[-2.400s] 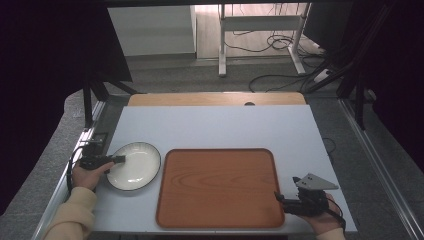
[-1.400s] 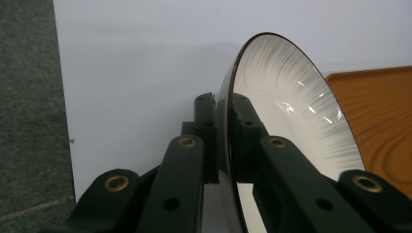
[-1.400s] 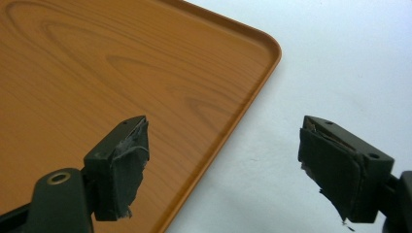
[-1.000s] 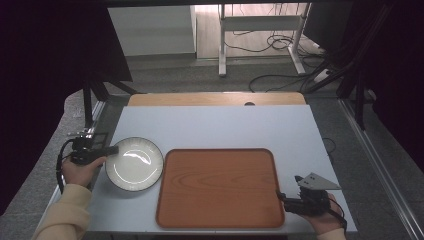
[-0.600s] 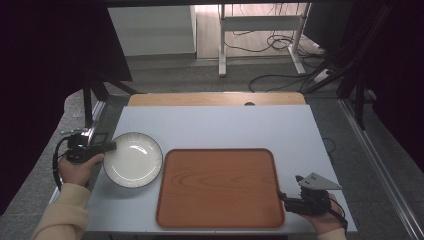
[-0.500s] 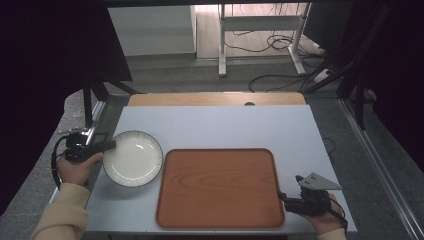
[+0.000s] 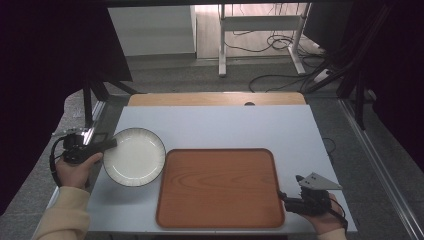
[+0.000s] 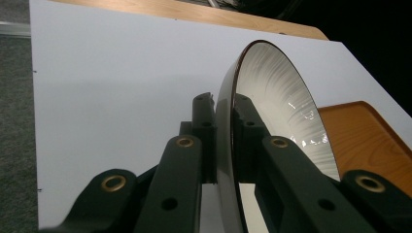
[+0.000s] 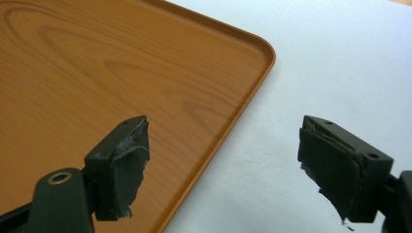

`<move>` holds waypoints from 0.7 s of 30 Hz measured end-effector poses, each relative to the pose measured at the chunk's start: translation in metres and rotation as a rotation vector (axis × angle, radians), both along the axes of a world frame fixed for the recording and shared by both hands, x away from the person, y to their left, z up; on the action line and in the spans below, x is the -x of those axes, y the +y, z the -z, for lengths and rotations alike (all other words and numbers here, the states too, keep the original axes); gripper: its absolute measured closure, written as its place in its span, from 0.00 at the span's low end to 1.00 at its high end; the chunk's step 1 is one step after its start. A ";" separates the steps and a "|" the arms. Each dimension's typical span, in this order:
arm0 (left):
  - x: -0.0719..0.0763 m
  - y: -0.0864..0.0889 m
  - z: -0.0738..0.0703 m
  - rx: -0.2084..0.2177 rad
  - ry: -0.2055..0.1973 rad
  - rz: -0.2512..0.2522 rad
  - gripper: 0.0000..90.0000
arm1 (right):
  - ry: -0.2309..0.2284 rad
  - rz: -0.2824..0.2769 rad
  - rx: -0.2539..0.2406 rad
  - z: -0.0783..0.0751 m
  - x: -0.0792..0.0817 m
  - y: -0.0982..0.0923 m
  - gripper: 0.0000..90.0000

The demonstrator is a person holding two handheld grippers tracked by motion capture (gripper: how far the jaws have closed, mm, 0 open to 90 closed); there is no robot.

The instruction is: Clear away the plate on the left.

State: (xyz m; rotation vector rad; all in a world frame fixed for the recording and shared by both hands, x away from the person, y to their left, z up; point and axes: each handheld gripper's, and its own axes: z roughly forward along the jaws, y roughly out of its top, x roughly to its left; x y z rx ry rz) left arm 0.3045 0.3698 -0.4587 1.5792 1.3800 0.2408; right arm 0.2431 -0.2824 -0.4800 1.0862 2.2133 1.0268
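1. High view. The white plate (image 7: 134, 156) sits at the left of the white table (image 7: 220, 122), just beside the left edge of the wooden tray (image 7: 217, 186). The left gripper (image 7: 104, 145) reaches it from the left and meets the rim at its far-left part. The plate's right edge appears to overlap the tray's left rim slightly, which suggests the plate is lifted clear of the table; this is a judgement. The tray is empty and lies near the front edge, so it is the likely destination for the plate.

2. High view, right side. The right gripper (image 7: 283, 198) rests low at the tray's near-right corner, held by the person's right hand (image 7: 325, 220). Its placement suggests it is standing by, or ready to steady the tray.

3. Left gripper view. The jaws are closed onto the plate (image 8: 277, 121), one on each face of the rim, so the plate is pinched edge-on between them. The plate stands tilted relative to this camera, its ribbed inner face turned toward the tray (image 8: 374, 141) at the right.

4. Right gripper view. The jaws are spread wide and hold nothing. The left jaw hangs over the tray (image 9: 121, 73); the right jaw hangs over the bare table (image 9: 340, 63). The tray's rim runs between them. Contact with the tray cannot be determined.
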 end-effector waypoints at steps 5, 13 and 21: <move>0.002 -0.001 0.002 0.032 -0.013 0.000 0.93 | -0.001 0.000 0.000 0.000 0.000 0.000 0.22; 0.005 -0.007 -0.001 0.053 -0.030 0.009 0.92 | -0.006 0.000 -0.002 0.000 0.000 0.000 0.22; 0.007 -0.019 -0.008 0.062 -0.055 0.039 0.93 | -0.007 0.000 -0.001 0.000 0.000 0.000 0.22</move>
